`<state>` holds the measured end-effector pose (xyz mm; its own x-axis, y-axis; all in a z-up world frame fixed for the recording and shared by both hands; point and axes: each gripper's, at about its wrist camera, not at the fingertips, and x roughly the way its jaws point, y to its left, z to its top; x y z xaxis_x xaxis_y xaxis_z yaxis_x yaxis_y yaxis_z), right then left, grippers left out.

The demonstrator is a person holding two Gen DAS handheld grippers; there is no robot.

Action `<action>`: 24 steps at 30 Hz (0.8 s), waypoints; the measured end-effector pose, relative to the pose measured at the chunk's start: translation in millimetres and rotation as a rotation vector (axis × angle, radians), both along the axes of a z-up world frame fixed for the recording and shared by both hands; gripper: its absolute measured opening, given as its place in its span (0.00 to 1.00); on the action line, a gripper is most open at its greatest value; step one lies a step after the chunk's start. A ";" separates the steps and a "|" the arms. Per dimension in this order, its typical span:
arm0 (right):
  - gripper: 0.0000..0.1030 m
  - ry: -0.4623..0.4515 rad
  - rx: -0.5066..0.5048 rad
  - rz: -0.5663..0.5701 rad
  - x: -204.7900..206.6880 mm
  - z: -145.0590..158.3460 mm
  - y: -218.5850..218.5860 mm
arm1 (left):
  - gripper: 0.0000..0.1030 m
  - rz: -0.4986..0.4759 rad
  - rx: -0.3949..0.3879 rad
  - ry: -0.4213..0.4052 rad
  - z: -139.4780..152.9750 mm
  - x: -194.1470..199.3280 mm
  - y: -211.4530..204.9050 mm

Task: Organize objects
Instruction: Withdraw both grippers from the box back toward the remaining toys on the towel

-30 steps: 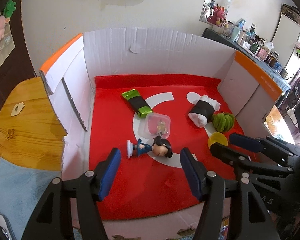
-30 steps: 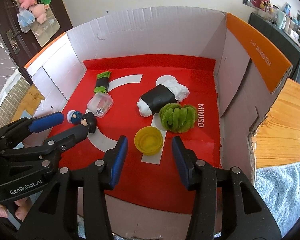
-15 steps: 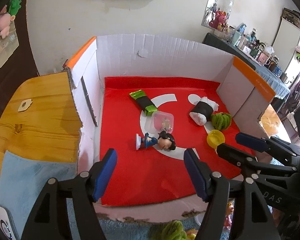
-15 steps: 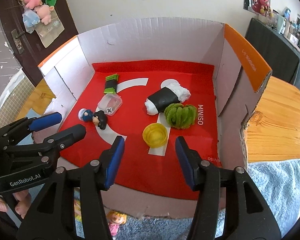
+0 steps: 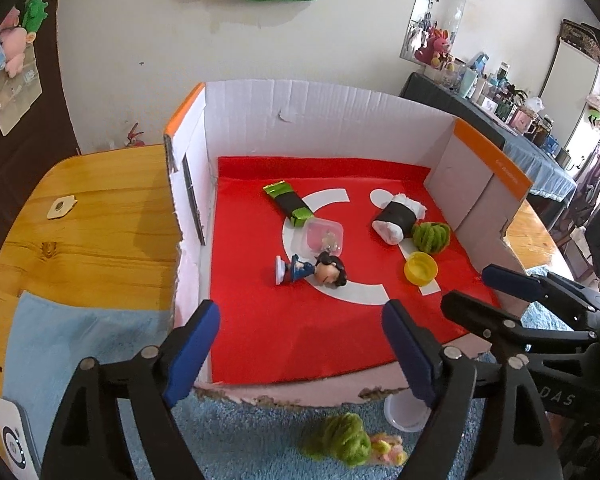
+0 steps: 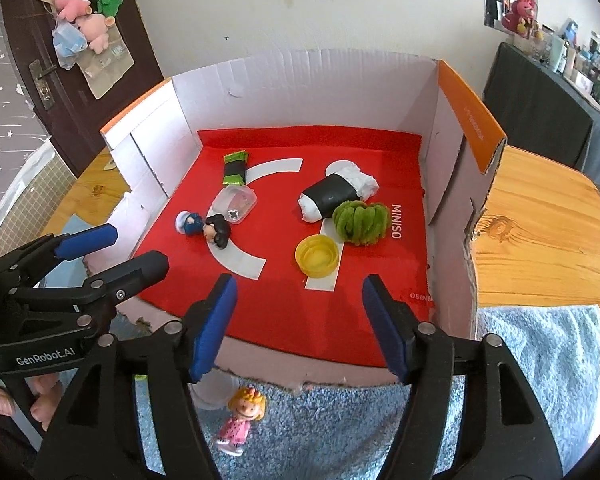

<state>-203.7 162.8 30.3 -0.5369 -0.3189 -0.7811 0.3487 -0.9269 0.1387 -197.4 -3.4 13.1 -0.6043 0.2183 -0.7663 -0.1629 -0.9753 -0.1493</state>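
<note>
Item: cardboard box (image 6: 312,80), front wall cut low, red liner on its floor, set on a wooden table (image 6: 540,232) with a blue fluffy mat (image 6: 540,380) along the table's near edge. Contents, already gathered, so judged the sorted lot: green-and-black wrapper (image 6: 235,168) toward the far left corner; clear plastic tub (image 6: 235,203) just in front of it, touching; dark-haired figurine (image 6: 206,229) lying on its side at the tub's near edge; white roll with black band (image 6: 337,196) right of centre; green fuzzy bundle (image 6: 360,222) against the roll's near side; yellow cap (image 6: 317,257) open side up, near the bundle but apart. Outside the box, on the mat below the low front wall, judged the lot left to collect: blonde doll in pink (image 6: 242,420); second green fuzzy piece (image 5: 342,438) with a small pink-and-yellow thing beside it, too blurred to name; white round object (image 5: 404,412) touching the wall's foot. Left gripper (image 5: 300,356): jaws spread wide, nothing between them, held over the box's front left edge. Right gripper (image 6: 298,328): likewise wide and empty, over the front edge near the right corner. Both were placed low and open above the loose items, presumably ready for the next pickup
</note>
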 end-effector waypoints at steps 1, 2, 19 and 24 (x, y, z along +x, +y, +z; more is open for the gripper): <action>0.67 0.002 0.000 0.000 1.2 0.5 -0.1 | 0.83 0.000 0.000 0.000 0.6 1.4 -0.3; 0.67 0.004 -0.002 0.001 2.3 1.1 -0.4 | 0.83 0.001 -0.001 0.001 0.7 1.4 -0.4; 0.81 0.037 -0.012 -0.008 23.5 13.9 3.2 | 0.88 0.011 -0.012 0.004 1.1 18.9 -7.5; 0.83 0.043 -0.018 -0.007 32.2 15.7 3.6 | 0.91 0.006 -0.013 0.012 3.9 26.8 -9.1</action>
